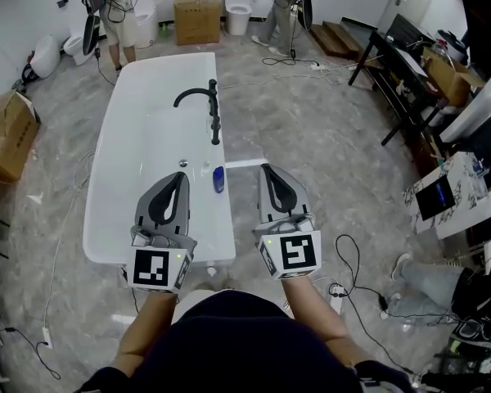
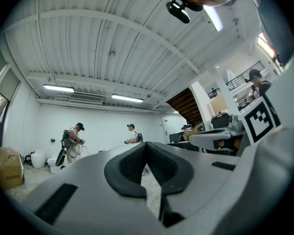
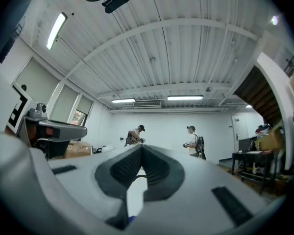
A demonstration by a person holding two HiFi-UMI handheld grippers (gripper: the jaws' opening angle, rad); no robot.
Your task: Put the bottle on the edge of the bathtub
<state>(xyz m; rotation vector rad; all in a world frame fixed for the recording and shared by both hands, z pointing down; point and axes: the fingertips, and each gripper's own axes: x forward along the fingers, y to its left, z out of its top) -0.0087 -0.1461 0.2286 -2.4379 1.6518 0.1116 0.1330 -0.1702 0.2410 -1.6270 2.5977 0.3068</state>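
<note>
Head view: bottle [image 1: 218,178] apparently stands on bathtub [image 1: 227,219] edge.

Small and covered
The small blue bottle [image 1: 218,178] on the edge of the white bathtub [image 1: 106,211] is too small for detail; the left gripper [image 1: 182,178] covers part of the near rim.

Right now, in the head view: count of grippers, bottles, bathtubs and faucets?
Grippers: 2 (left gripper, right gripper)
Blue bottle: 1
Bathtub: 1
Black faucet: 1
Total: 5
</note>
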